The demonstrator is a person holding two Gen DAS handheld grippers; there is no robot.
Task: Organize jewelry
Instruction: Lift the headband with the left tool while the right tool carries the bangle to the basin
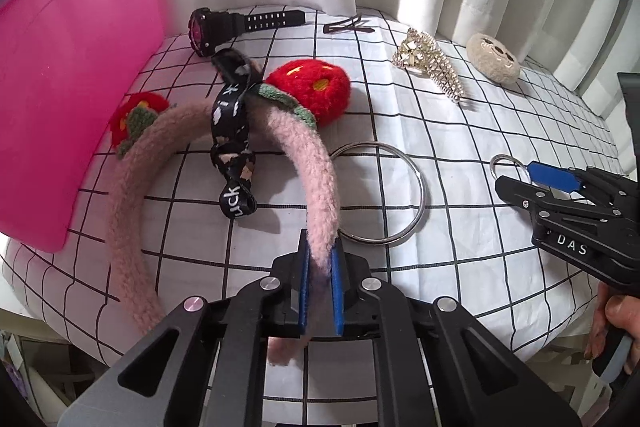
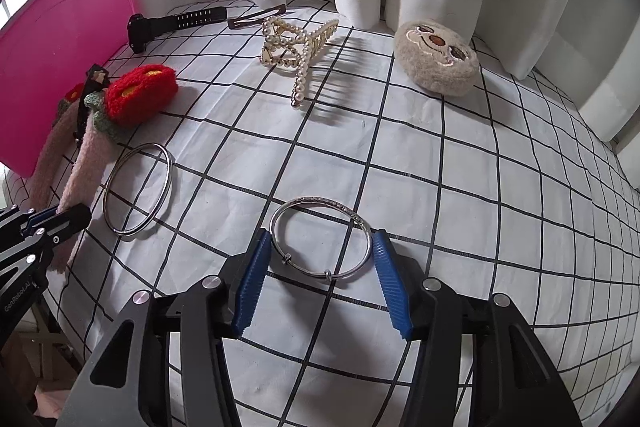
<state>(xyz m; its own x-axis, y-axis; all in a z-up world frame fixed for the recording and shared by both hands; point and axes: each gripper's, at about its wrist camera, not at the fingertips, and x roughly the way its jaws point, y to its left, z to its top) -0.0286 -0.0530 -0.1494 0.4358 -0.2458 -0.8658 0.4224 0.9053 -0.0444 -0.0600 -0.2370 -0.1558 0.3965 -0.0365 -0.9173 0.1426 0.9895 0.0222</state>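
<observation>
At far left stands our pink bin; just beside it our left tool pinches one end of the fuzzy pink headband, which rests on the grid-clothed table. To its right lies a plain silver bangle. Farther right, our right tool is spread wide around the patterned silver bangle, gripping nothing.

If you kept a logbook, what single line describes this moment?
left gripper: shut on pink headband | right gripper: open around silver bangle | pink box: waiting
</observation>
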